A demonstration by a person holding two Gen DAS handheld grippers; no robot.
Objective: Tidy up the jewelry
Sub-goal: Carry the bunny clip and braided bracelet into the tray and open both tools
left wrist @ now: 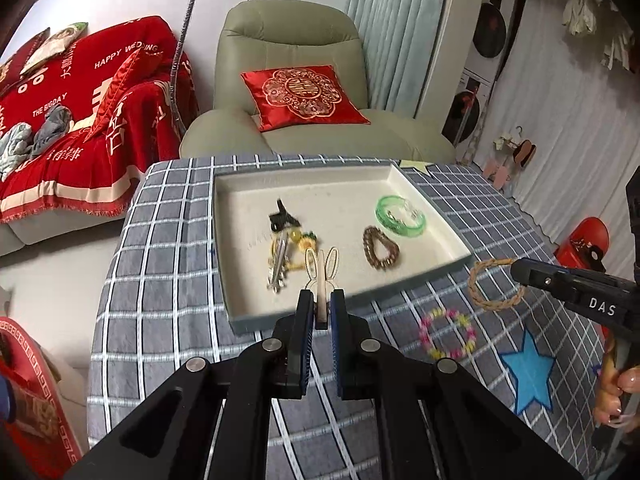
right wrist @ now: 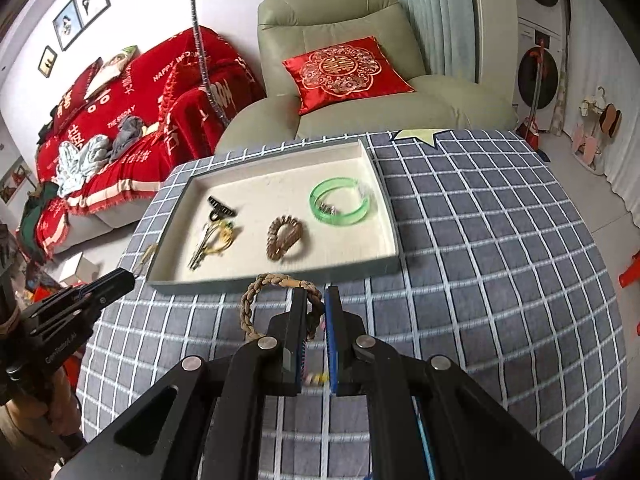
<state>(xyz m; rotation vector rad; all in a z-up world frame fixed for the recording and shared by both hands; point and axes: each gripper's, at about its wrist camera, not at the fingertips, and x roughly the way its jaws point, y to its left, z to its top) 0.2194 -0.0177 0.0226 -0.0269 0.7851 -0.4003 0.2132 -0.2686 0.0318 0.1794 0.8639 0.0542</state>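
Observation:
A cream tray (left wrist: 432, 216) (right wrist: 384, 216) sits on the checked table. It holds a green bangle (left wrist: 400, 216) (right wrist: 340, 206), a brown bead bracelet (left wrist: 380, 248) (right wrist: 285, 237), a black claw clip (left wrist: 283, 218) (right wrist: 220, 206) and a pile of gold and silver pieces (left wrist: 286, 256) (right wrist: 212, 242). My left gripper (left wrist: 321, 312) is shut on a bunny-ear hair clip (left wrist: 322, 268), held over the tray's near edge. My right gripper (right wrist: 316, 304) is shut on a braided rope bracelet (right wrist: 256, 300) (left wrist: 494, 284), just in front of the tray. A pastel bead bracelet (left wrist: 447, 334) lies on the cloth.
The table wears a grey checked cloth (left wrist: 168, 264) (right wrist: 500, 240) with a blue star patch (left wrist: 528, 368). A green armchair (left wrist: 292, 80) with a red cushion stands behind it, and a red-covered sofa (left wrist: 80, 112) to the left.

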